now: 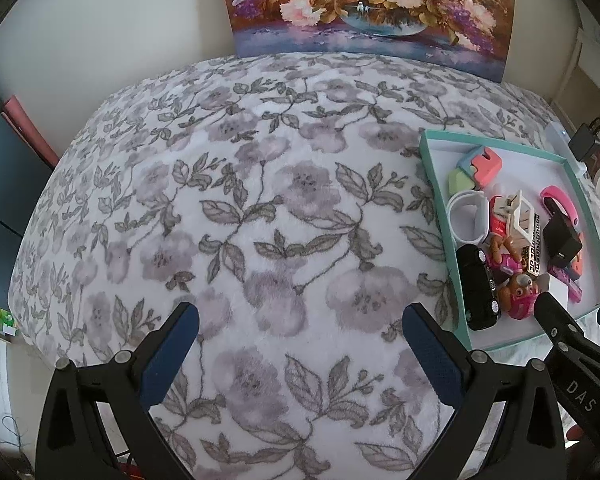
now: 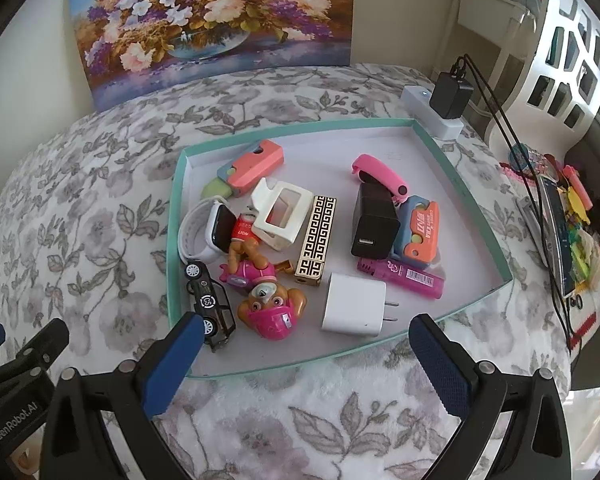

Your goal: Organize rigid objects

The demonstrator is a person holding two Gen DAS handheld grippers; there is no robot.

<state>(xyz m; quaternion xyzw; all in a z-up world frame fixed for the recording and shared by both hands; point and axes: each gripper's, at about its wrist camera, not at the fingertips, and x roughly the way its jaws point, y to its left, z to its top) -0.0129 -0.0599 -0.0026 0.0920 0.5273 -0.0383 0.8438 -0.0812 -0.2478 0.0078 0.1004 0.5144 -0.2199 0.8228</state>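
Tongs first: your right tongs (image 2: 302,350) gape wide and empty at the near rim of the teal tray (image 2: 480,216), while your left tongs (image 1: 300,338), equally wide, hover over bare floral blanket (image 1: 220,184) to the tray's left. Nearest inside lie a white charger (image 2: 352,310), pink pup figure (image 2: 270,306) and black toy car (image 2: 212,306); farther back, a black charger (image 2: 374,226). A flower painting (image 2: 216,20) leans against the far wall.

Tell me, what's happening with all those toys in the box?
A person holds two grippers above a flowery blanket. Both the left gripper and the right gripper are open and hold nothing. The teal tray holds a jumble: a toy car, a pink puppy toy, chargers and more. Nothing is being picked up.
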